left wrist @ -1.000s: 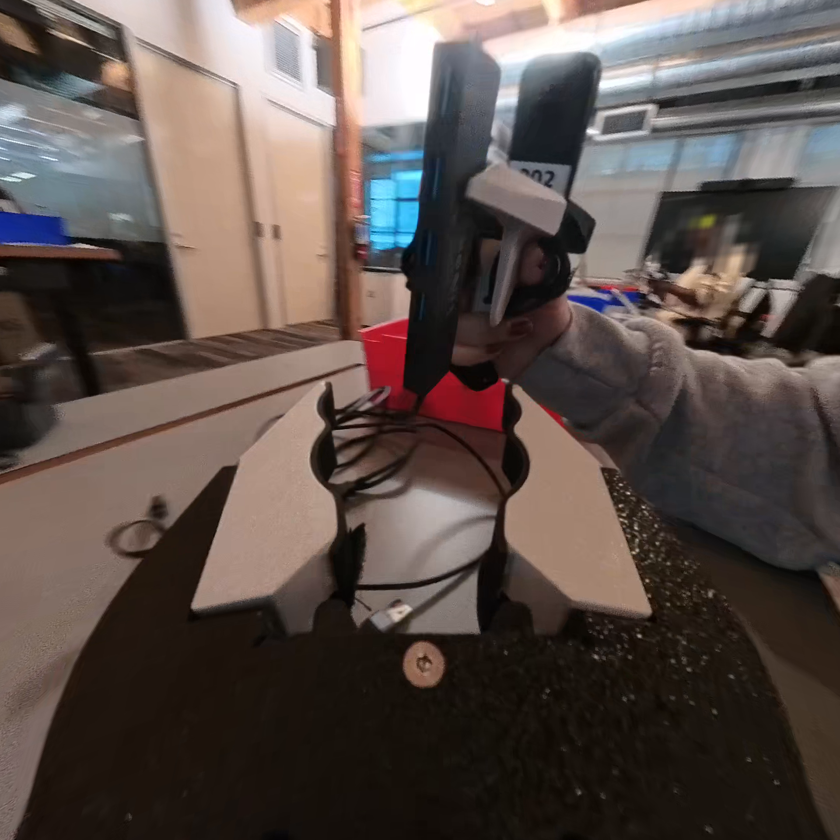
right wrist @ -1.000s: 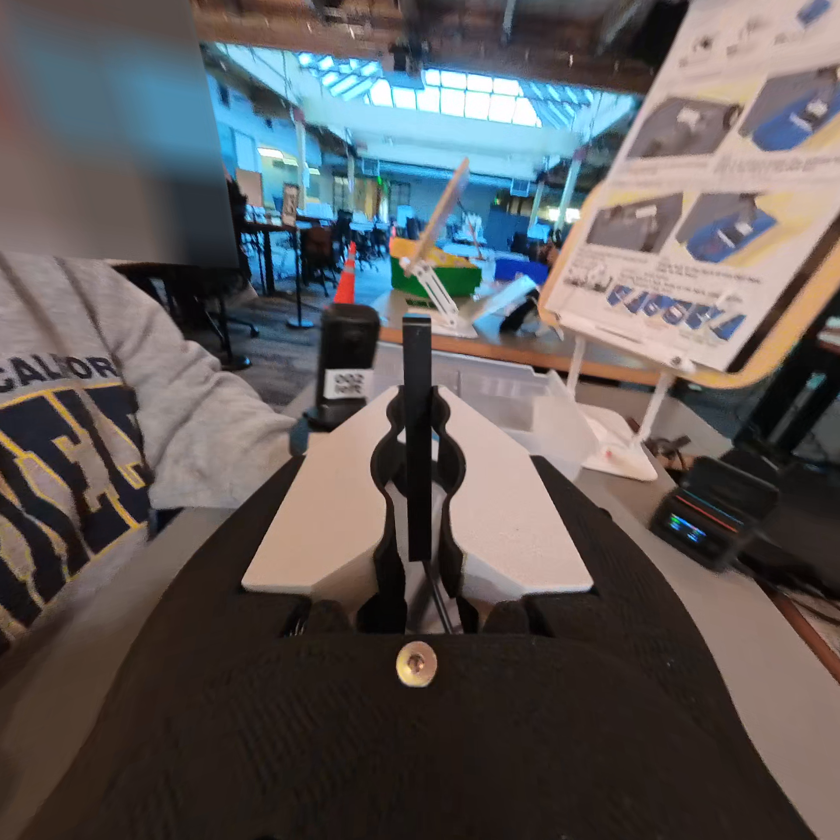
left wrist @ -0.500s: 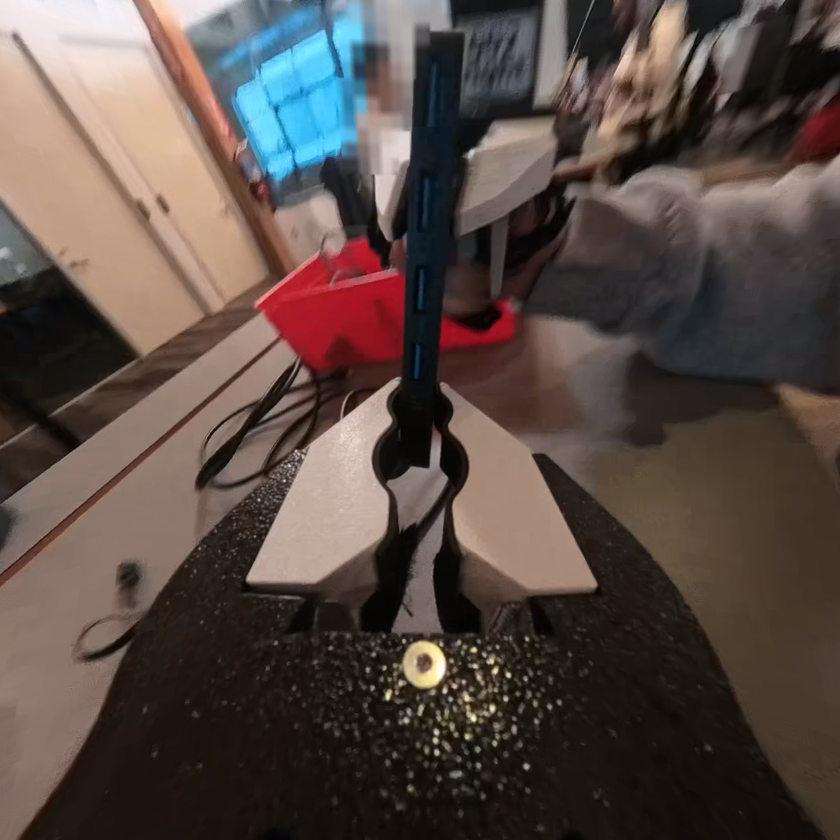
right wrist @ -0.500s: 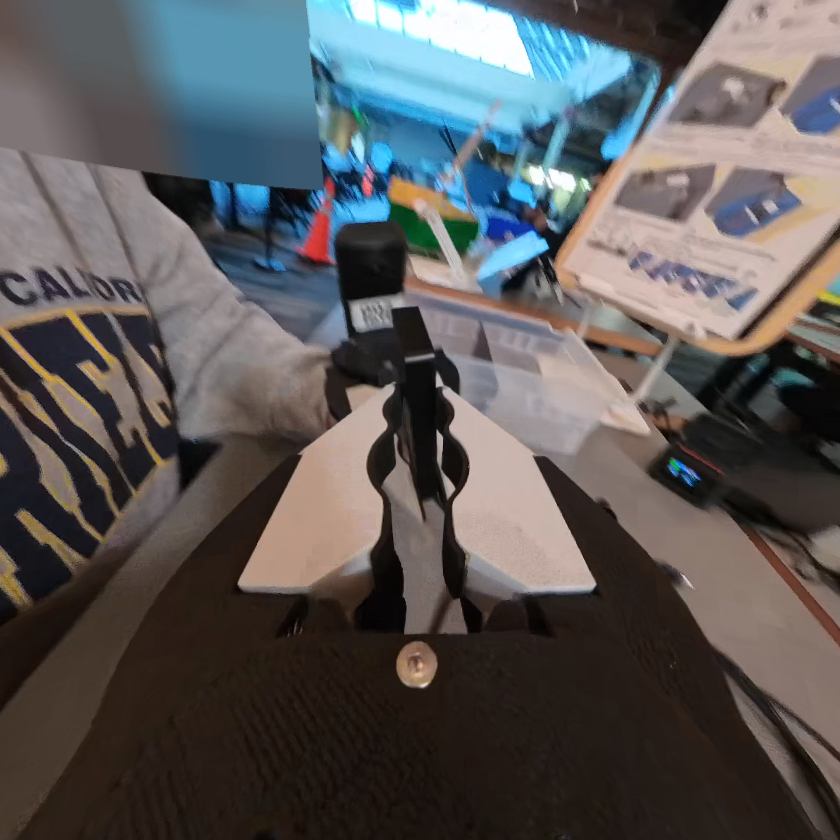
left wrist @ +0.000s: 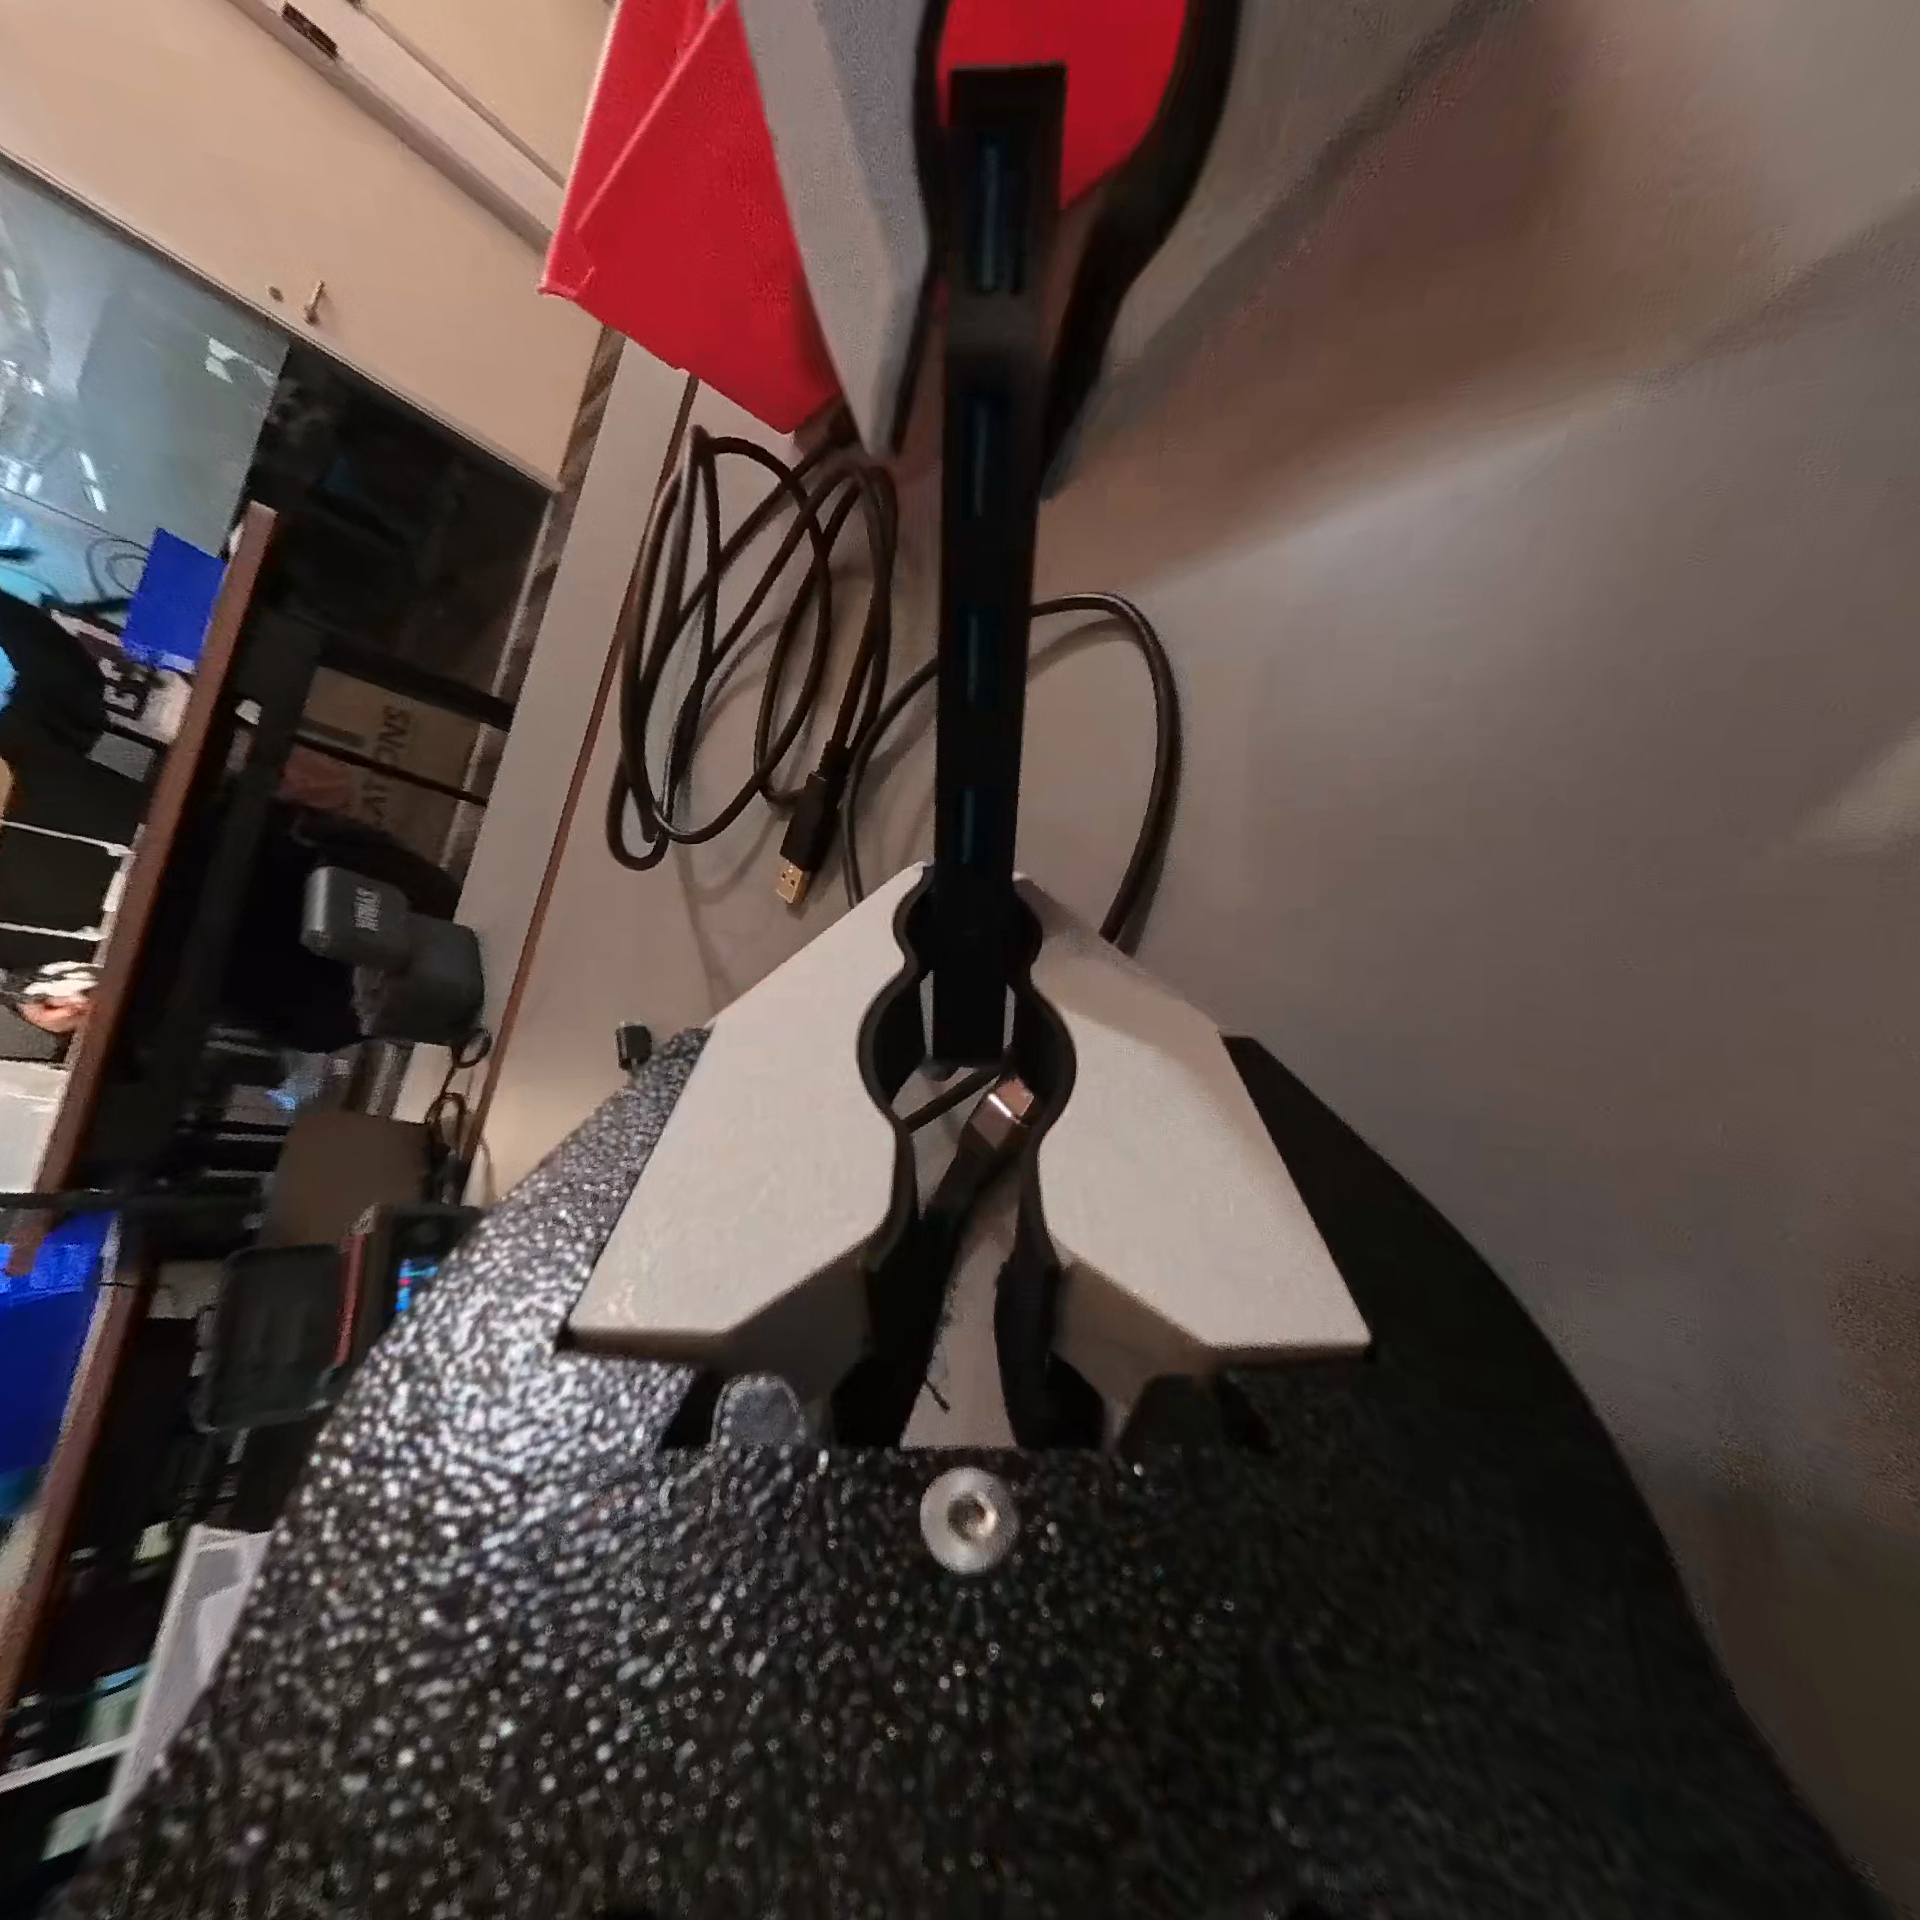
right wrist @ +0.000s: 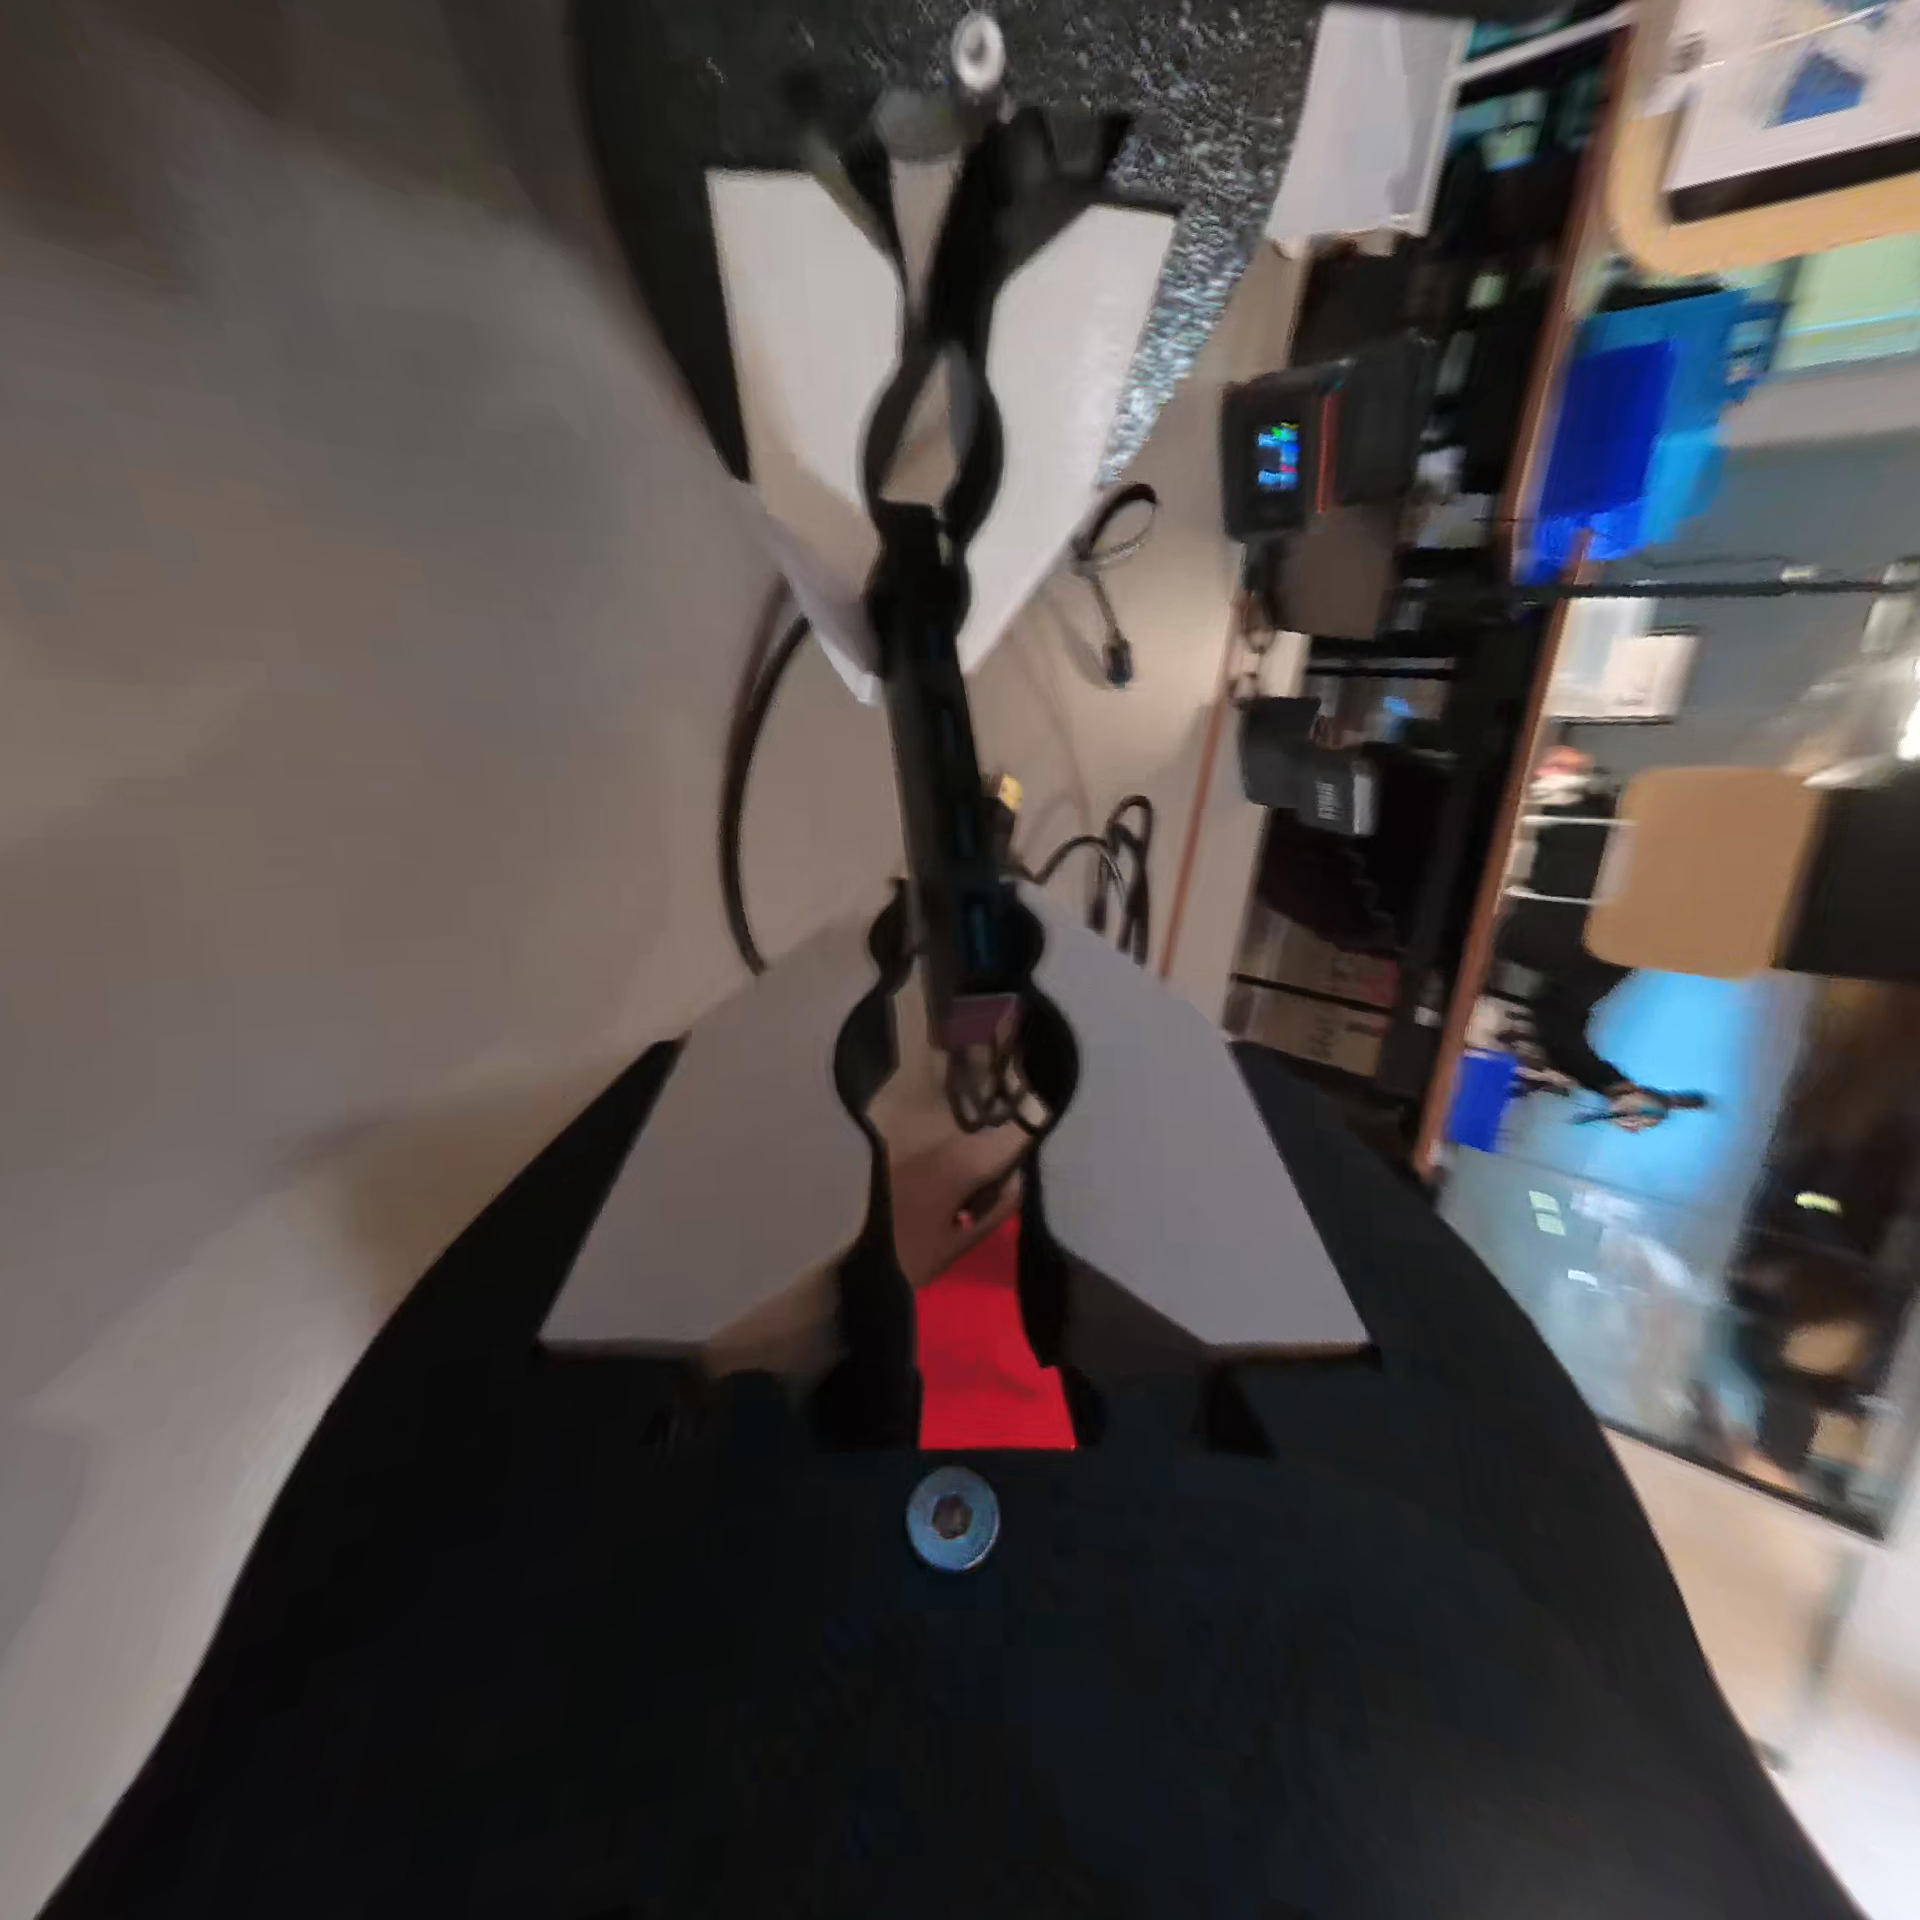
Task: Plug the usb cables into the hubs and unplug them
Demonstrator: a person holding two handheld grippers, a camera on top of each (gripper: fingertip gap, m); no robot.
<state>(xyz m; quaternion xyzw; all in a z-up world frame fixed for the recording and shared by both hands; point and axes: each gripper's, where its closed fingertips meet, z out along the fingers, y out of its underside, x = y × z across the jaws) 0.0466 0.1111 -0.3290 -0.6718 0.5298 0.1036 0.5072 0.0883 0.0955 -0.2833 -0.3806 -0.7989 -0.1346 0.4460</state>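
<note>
The USB hub (left wrist: 982, 582) — a long black bar with blue-lit ports along one edge — is held between the two grippers, one at each end. The left gripper (left wrist: 971, 935) is clenched on the near end of the hub; its jaws stand close together with the bar pinched at the tips. Behind the tips, inside the jaw gap, the hub's own lead ends in a silver connector (left wrist: 1006, 1110) that hangs loose.

The right gripper (right wrist: 961, 935) meets the opposite end of the hub. Its jaws stand wider than the bar; the bar lies against the right-hand jaw with a clear gap on the other side. Motion blur prevents a firm reading, so whether this gripper is clamped or released cannot be told.

Beyond the left gripper's tips and to their left, coiled black cables (left wrist: 727, 644) lie on the table (left wrist: 1455, 623); one gold-tipped plug (left wrist: 795, 883) points toward the gripper. A red bin (left wrist: 696, 208) sits farther ahead.

Hazards from this state:
- If the right gripper lets go while the bar is tilted, the single end grip may let the hub pivot or slip — the lever arm is long.
- The loose connector may snag in the jaw gap.
- No cable is yet held; reaching for one requires freeing one gripper first.
</note>
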